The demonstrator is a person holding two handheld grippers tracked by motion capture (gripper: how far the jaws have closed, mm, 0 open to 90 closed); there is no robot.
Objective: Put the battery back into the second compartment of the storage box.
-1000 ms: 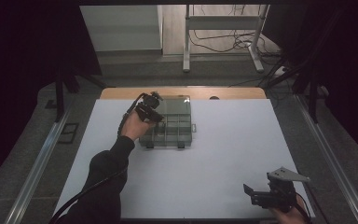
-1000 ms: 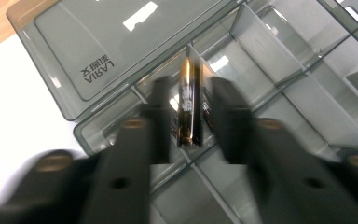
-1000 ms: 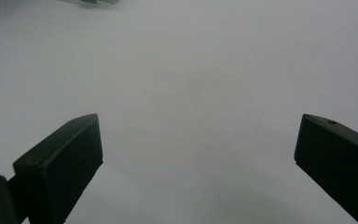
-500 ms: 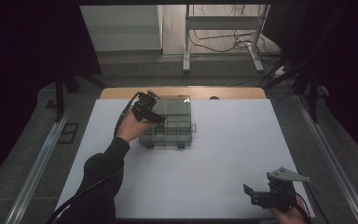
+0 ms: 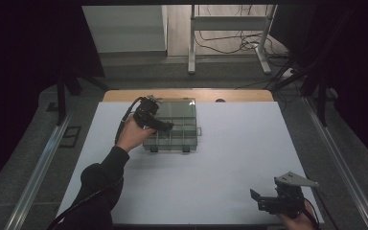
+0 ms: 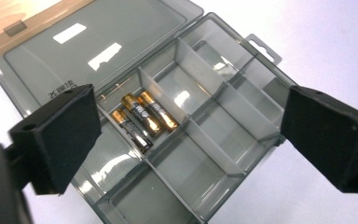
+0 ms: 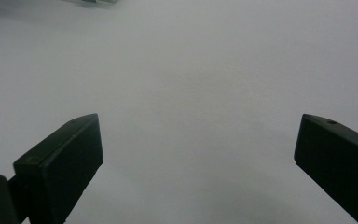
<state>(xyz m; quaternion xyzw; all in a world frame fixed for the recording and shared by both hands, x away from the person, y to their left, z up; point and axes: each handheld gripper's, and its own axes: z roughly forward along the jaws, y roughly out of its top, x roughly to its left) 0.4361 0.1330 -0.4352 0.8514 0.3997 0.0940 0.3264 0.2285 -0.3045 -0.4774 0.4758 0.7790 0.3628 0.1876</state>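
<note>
Left gripper view shows the left hand-held gripper (image 6: 186,140) spread above the batteries (image 6: 142,117): descend straight, avoiding the box (image 6: 242,116) dividers.

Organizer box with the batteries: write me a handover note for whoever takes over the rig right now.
Left claw: open, empty, held over the box.
Right claw: open, empty, low over bare table at the near right corner, far from the box.
Box: at the far left-centre of the table, lid folded flat open behind it.
Batteries: three lie side by side in one compartment next to the lid hinge; the other compartments look empty.
Done: lid open, three batteries in.
Left: I see no loose batteries on the table, so probably close the lid; the left claw is nearest.
</note>
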